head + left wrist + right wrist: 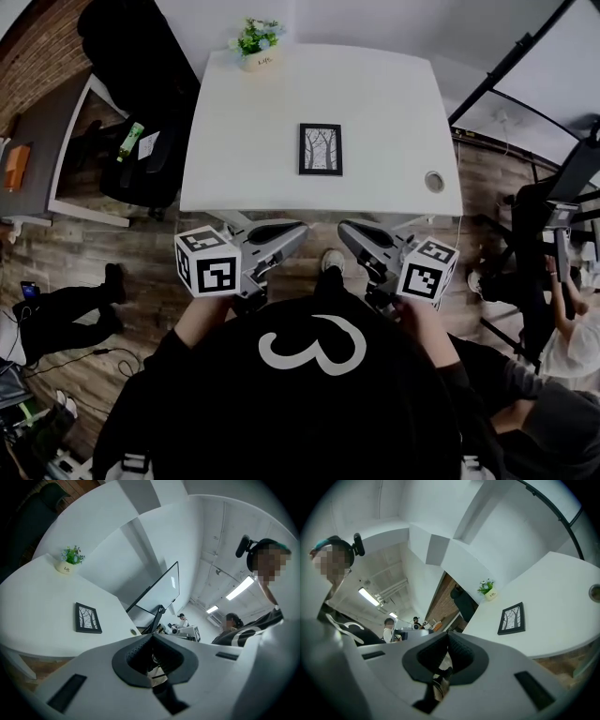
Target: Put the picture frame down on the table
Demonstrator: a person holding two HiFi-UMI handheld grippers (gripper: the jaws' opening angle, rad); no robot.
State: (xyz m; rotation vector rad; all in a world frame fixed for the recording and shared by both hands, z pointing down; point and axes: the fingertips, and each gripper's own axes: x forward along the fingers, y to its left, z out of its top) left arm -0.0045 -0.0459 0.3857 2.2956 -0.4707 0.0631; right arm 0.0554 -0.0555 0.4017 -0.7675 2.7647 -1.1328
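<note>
Picture frame lies flat on the tabletop; we judge placement complete. Left hand-held gripper and right hand-held gripper sit closed and empty, so no further move is called for.

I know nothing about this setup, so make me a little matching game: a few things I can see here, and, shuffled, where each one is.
Things:
1. picture frame
2. potted plant
3. round hole
4. left gripper

Places:
A. at the far edge of the table
B. held off the table, on the person's side of its near edge
C. lying flat around the table's middle
D. by the table's near right corner

Pairs: 1-C, 2-A, 3-D, 4-B.
</note>
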